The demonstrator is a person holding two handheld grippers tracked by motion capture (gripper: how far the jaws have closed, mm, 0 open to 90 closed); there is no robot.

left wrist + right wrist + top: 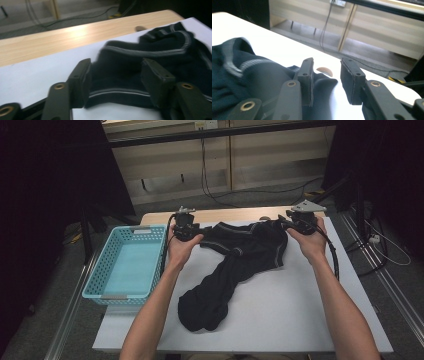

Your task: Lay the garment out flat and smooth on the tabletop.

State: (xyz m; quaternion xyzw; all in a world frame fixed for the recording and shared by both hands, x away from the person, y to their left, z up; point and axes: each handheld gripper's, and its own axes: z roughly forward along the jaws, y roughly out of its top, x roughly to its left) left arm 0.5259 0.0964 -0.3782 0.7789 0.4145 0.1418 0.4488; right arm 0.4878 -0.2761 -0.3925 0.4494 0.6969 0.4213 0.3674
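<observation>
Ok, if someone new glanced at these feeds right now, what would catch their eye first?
Probably the dark garment sprawled across the middle of the white table, its far edge stretched between the two grippers. The left hand-held gripper stands open around a striped hem, and the right hand-held gripper is open at the garment's other corner. Next, the light blue basket at the table's left edge.

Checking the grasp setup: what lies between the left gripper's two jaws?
In the left gripper view, the striped edge of the black garment lies between the open left gripper's jaws, over the white table.

One garment (240,265) — one basket (131,265).
</observation>
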